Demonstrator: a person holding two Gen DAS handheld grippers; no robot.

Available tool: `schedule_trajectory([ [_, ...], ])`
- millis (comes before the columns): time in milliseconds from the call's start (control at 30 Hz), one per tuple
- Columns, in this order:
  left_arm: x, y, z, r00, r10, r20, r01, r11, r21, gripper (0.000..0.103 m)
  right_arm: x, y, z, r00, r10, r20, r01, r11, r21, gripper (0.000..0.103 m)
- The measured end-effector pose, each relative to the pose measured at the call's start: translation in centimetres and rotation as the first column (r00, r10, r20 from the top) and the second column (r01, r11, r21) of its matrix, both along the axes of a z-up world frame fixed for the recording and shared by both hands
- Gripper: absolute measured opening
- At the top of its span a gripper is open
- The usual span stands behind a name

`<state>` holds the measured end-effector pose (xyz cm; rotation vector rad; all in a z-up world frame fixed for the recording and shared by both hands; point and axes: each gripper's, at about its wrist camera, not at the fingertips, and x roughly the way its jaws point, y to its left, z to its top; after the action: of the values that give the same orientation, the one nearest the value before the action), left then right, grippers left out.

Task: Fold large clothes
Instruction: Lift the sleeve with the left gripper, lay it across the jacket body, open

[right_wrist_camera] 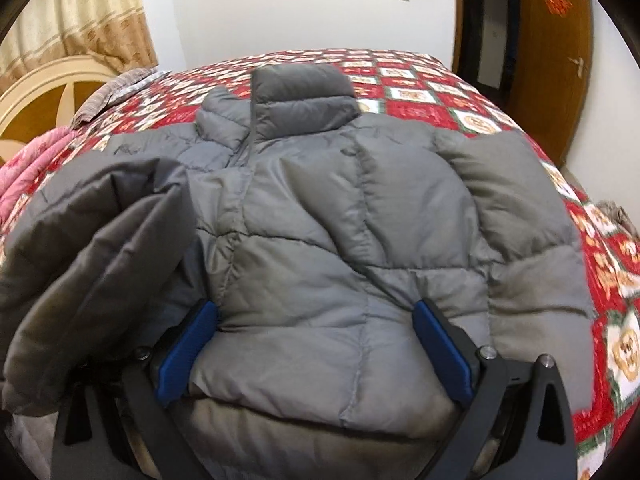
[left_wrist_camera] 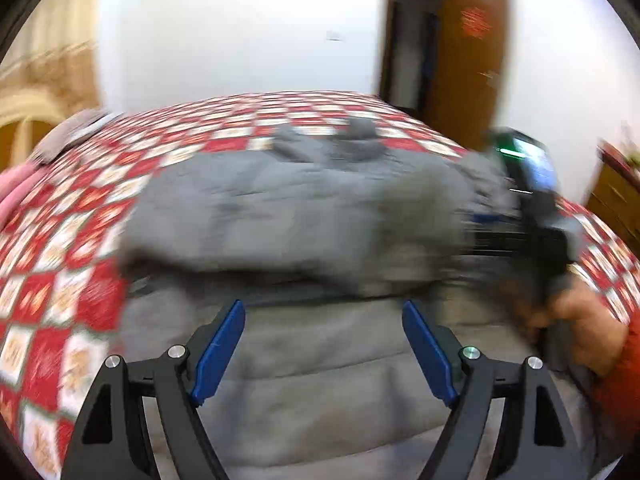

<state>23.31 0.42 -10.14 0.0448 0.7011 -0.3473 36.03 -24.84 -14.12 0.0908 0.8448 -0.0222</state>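
Observation:
A grey puffer jacket [right_wrist_camera: 320, 216] lies spread on a bed, collar [right_wrist_camera: 296, 92] at the far end. One sleeve [right_wrist_camera: 92, 248] is folded over its left side. My right gripper [right_wrist_camera: 316, 308] is open wide and pushed into the jacket's near edge. The padded fabric bulges between its blue pads [right_wrist_camera: 188, 356]. My left gripper [left_wrist_camera: 324, 312] is open above the grey jacket [left_wrist_camera: 304, 216], nothing between its pads; this view is blurred. A hand [left_wrist_camera: 580, 320] holding the right tool shows at its right edge.
A red-and-white checked quilt [right_wrist_camera: 432, 92] covers the bed. A pink blanket [right_wrist_camera: 24, 176] and a grey folded cloth [right_wrist_camera: 116, 92] lie at the left by the headboard [right_wrist_camera: 44, 92]. A brown door [right_wrist_camera: 556, 52] stands open at the back right.

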Motion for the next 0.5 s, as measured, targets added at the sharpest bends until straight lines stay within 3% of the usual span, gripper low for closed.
schedule_trajectory([
  [67, 0.7, 3.3, -1.0, 0.995, 0.094, -0.021, -0.095, 0.995, -0.012, 0.081, -1.7, -1.0, 0.9, 0.998, -0.057, 0.026, 0.057, 0.998, 0.009, 0.1],
  [167, 2.0, 7.6, -3.9, 0.957, 0.28, -0.072, -0.282, 0.959, -0.013, 0.081, -5.4, -2.3, 3.0, 0.983, -0.159, 0.088, 0.155, 0.987, 0.047, 0.1],
  [233, 2.6, 8.8, -6.1, 0.938, 0.328, -0.11, -0.336, 0.94, -0.062, 0.081, -7.6, -2.4, 4.7, 0.976, -0.166, 0.14, 0.143, 0.977, 0.161, 0.1],
  [300, 2.3, 8.1, -6.0, 0.94, 0.338, -0.049, -0.34, 0.939, -0.048, 0.082, -8.0, -1.7, 5.7, 0.977, -0.144, 0.157, 0.103, 0.965, 0.243, 0.102],
  [400, 2.3, 6.4, -6.3, 0.94, 0.34, -0.027, -0.339, 0.94, 0.039, 0.088, -6.3, 0.1, 4.9, 0.987, -0.15, 0.056, 0.131, 0.955, 0.265, 0.103],
  [467, 2.3, 6.3, -6.5, 0.942, 0.335, -0.029, -0.334, 0.942, 0.032, 0.089, -5.2, 1.3, 3.1, 0.992, -0.127, -0.01, 0.124, 0.938, 0.323, 0.101],
  [500, 2.2, 6.5, -6.6, 0.943, 0.331, -0.032, -0.33, 0.944, 0.018, 0.09, -4.7, 2.0, 2.3, 0.993, -0.113, -0.041, 0.12, 0.935, 0.334, 0.094],
])
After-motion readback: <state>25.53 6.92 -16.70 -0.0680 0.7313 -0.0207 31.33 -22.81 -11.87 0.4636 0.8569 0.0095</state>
